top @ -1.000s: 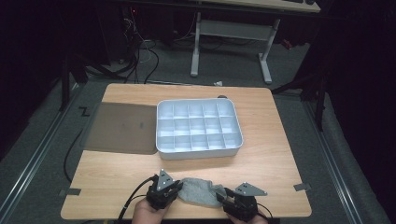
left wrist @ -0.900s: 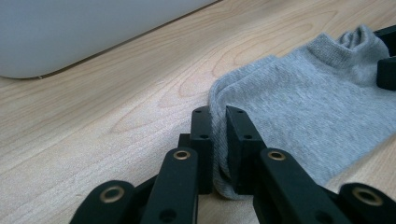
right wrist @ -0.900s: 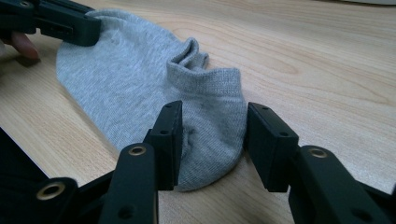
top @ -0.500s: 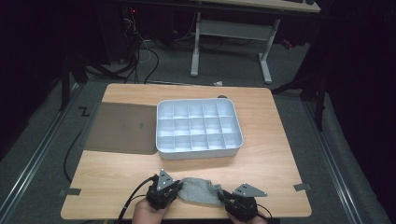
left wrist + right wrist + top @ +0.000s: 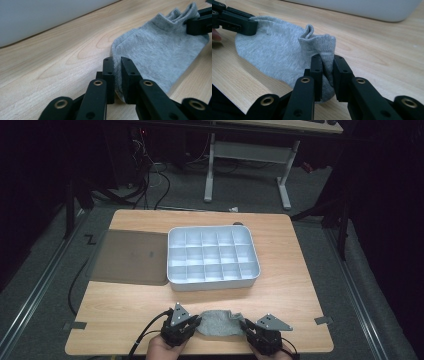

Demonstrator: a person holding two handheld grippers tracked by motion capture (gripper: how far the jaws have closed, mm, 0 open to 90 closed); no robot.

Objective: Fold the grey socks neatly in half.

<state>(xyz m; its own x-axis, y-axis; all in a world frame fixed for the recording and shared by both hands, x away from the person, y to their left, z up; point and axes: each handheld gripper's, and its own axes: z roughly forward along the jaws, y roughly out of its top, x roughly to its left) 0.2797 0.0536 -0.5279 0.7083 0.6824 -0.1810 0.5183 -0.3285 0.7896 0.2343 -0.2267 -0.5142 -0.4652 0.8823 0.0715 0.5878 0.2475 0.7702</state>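
Two sets of jaws pinch the small grey knitted ankle sock [image 5: 218, 323] lying flat at the near edge of the light wooden counter [image 5: 300, 290], the left gripper [image 5: 192, 324] at its toe and the right gripper [image 5: 246, 326], just closed, at its cuff; grasping appears complete, and the next move likely calls for an even lift toward the white compartmented plastic tray [image 5: 212, 282].

sock [image 5: 218, 323] | grey, short | flat on table's near edge, cuff bunched
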